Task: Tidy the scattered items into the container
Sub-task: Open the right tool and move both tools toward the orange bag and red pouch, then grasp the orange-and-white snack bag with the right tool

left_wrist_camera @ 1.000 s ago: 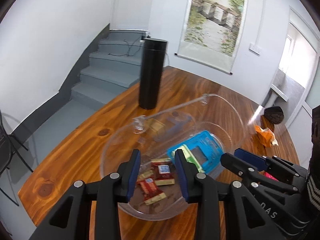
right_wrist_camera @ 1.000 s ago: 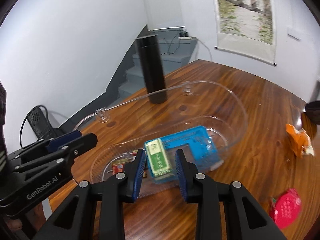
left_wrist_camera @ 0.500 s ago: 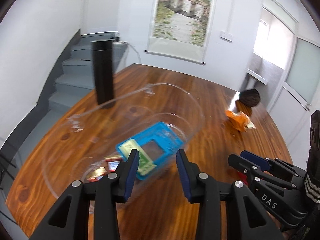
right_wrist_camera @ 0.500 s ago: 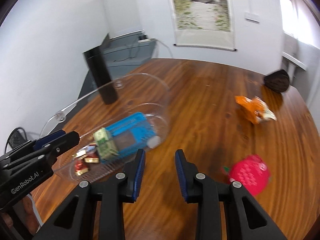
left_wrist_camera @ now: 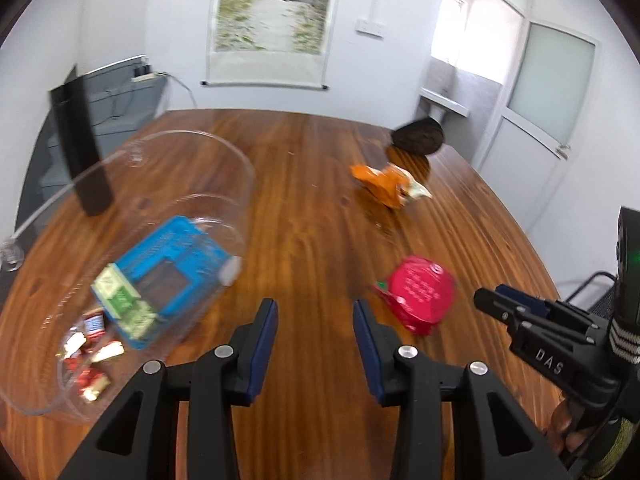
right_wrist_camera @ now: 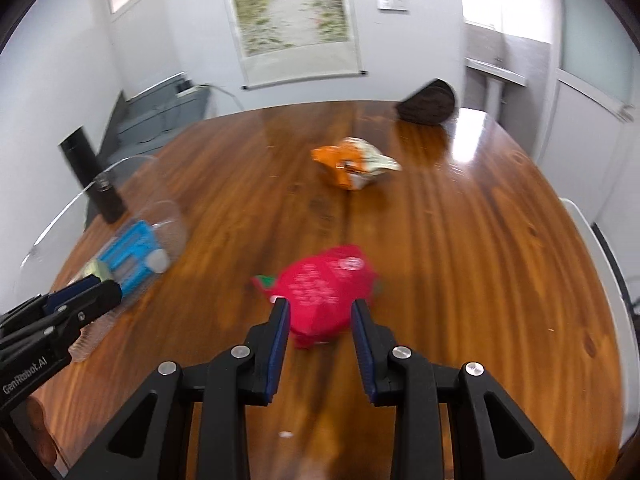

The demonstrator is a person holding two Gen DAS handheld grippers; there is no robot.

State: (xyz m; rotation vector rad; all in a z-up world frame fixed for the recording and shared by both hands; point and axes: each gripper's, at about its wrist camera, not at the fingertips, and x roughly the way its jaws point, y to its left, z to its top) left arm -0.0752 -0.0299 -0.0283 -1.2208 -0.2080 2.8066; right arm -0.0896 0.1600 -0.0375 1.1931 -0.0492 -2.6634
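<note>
A clear plastic container (left_wrist_camera: 244, 184) with its lid tipped back stands on the left of the wooden table (left_wrist_camera: 320, 184). It holds a blue box (left_wrist_camera: 176, 248), a green packet (left_wrist_camera: 120, 300) and several small sweets (left_wrist_camera: 92, 352). A red packet (right_wrist_camera: 324, 284) lies flat on the table just ahead of my right gripper (right_wrist_camera: 320, 306), which is open with its tips to either side of the packet's near edge. An orange packet (right_wrist_camera: 348, 160) lies farther back. My left gripper (left_wrist_camera: 314, 312) hangs open over bare wood, between the container and the red packet (left_wrist_camera: 420, 292).
A tall black cylinder (left_wrist_camera: 80, 140) stands behind the container. A dark rounded object (right_wrist_camera: 428, 102) sits at the far table edge. The table's right edge curves near a white chair (right_wrist_camera: 584, 232). Each gripper shows in the other's view: the right gripper (left_wrist_camera: 492, 300), the left gripper (right_wrist_camera: 104, 292).
Both grippers have swung right, away from over the container. The right one now faces the red packet, and the left one hovers over bare table. Neither has taken hold of anything.
</note>
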